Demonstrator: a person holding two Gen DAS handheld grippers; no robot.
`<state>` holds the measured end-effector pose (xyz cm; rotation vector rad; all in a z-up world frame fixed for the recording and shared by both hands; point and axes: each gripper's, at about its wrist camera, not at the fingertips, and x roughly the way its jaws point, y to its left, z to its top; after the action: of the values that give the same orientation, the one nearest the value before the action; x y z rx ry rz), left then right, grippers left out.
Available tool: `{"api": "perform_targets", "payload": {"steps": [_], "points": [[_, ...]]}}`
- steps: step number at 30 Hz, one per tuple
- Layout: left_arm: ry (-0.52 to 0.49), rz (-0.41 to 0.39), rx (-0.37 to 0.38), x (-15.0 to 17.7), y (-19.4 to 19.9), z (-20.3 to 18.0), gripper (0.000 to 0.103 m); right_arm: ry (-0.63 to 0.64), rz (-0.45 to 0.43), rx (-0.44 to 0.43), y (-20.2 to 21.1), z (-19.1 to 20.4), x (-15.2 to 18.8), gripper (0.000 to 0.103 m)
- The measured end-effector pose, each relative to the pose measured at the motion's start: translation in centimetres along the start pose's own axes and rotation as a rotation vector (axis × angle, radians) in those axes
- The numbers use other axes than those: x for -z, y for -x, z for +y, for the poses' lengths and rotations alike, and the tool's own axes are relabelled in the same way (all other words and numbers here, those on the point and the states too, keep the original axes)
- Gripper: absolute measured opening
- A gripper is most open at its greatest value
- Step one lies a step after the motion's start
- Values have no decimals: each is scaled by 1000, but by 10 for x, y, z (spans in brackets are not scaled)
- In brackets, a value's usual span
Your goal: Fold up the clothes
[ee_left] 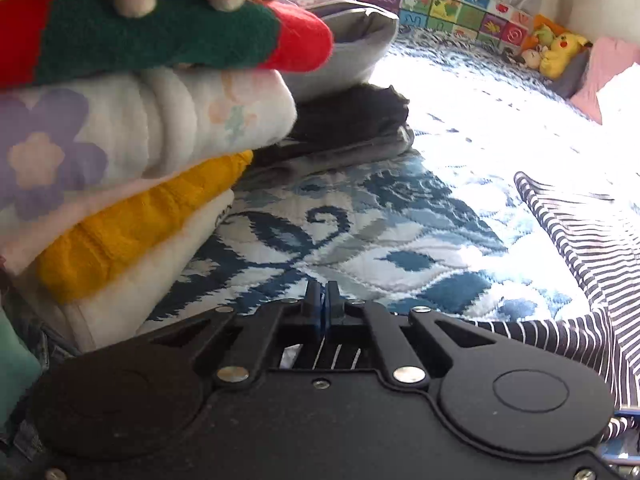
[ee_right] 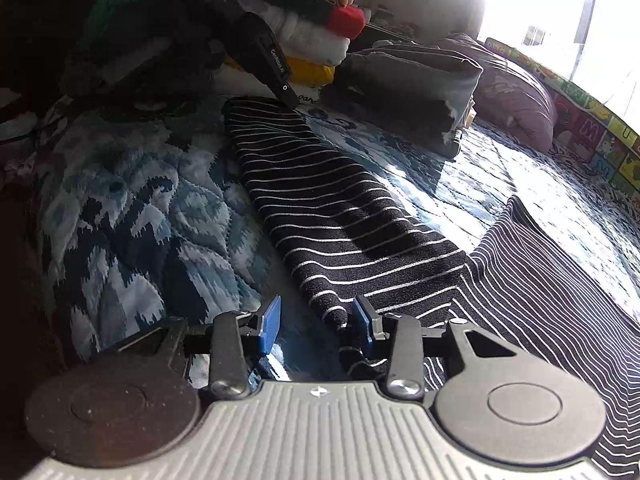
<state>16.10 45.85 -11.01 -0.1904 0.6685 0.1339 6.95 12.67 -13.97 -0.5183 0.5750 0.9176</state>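
Clothes folded flat sit in a tall pile (ee_left: 132, 140) on the bed quilt (ee_left: 360, 240), likely parked out of the way; the left claw (ee_left: 322, 300) sits low beside them, pressed together on nothing I can see. Stripy top (ee_right: 340, 208) lies spread on the quilt with one sleeve stretched out long; the right claw (ee_right: 316, 320) hangs low at the sleeve's end, spread wide, the cuff just between its blue pads (ee_right: 269, 322).
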Motion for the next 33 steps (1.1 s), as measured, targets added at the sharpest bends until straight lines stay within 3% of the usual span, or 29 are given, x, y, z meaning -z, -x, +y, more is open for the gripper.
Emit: {"api": "perform_targets", "payload": {"steps": [2, 6, 10, 13, 17, 20, 22, 25, 27, 29, 30, 31, 33], "points": [[96, -86, 0, -1, 3, 14, 0, -19, 14, -24, 0, -2, 1, 40], [14, -8, -80, 7, -18, 3, 1, -15, 32, -51, 3, -4, -1, 41], [33, -64, -83, 11, 8, -1, 2, -20, -26, -9, 13, -1, -2, 40], [47, -105, -85, 15, 28, -4, 2, -77, -60, 5, 14, -5, -3, 46], [5, -74, 34, 37, 36, -36, 2, -113, -11, -29, 1, -3, -2, 50], [-81, 0, 34, 55, 26, -70, 6, -154, -50, -63, 20, -3, -5, 48], [-93, 6, 92, 62, 27, -93, 6, -190, -82, -57, 41, -10, -2, 48], [-119, -18, 176, 68, 33, -133, 6, -305, -130, -40, 81, -34, 17, 48], [-174, -19, 207, 78, 30, -159, 12, -411, -153, -7, 110, -56, 39, 48], [-217, 30, 181, 93, 19, -175, 24, -527, -176, 31, 134, -78, 63, 48], [-234, 66, 142, 99, 13, -181, 26, -607, -193, 57, 148, -92, 79, 48], [-250, 56, 114, 103, 16, -186, 26, -693, -212, 81, 161, -105, 95, 48], [-231, 20, 140, 102, 38, -195, 26, -899, -265, 126, 183, -130, 134, 50]]}}
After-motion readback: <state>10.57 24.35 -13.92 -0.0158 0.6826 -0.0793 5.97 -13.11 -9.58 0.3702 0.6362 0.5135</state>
